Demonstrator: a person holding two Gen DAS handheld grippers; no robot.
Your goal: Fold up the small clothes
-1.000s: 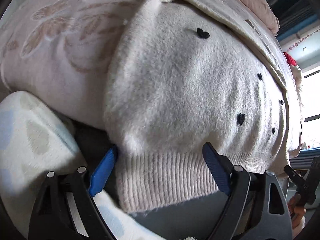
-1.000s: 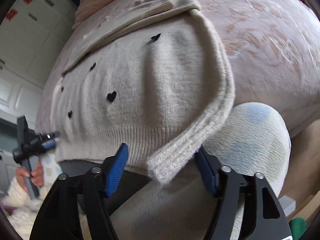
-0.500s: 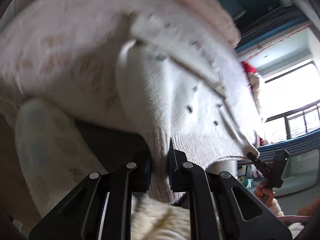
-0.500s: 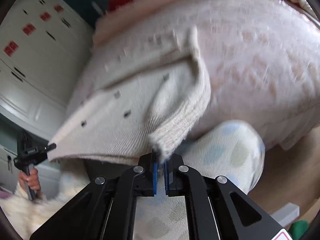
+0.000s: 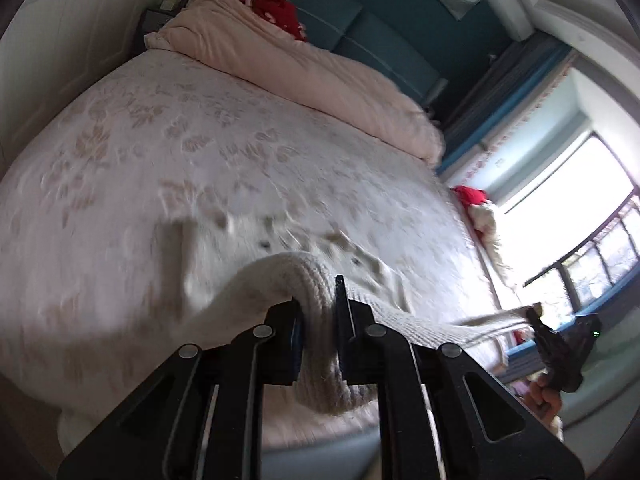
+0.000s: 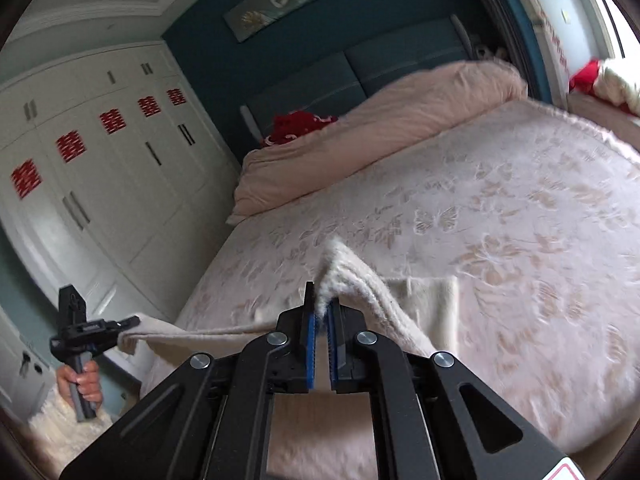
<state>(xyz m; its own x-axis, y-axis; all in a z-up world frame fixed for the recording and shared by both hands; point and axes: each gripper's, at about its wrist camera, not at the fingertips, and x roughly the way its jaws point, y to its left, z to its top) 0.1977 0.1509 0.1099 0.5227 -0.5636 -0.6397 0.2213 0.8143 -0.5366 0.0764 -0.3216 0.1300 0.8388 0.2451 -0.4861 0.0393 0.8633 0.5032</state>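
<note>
Wardrobe (image 6: pixel 100 168): red paper cut-outs on doors, characters too blurred to read. Bed (image 5: pixel 132 168): more of patterned cover in view than second ago. Cream sweater (image 5: pixel 316 320) then lay flat on bed, now lifted off cover by hem, stretched between tools. Left tool (image 5: pixel 318 332) clamped on ribbed hem; right tool (image 6: pixel 320 320) pinching hem corner. Both stood open second ago.

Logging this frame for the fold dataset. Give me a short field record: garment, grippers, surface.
garment: cream knit sweater, hem lifted, rest trailing on the bed
left gripper: shut on sweater hem
right gripper: shut on sweater hem
surface: bed with pale floral cover
background: pink duvet at the head end
</note>
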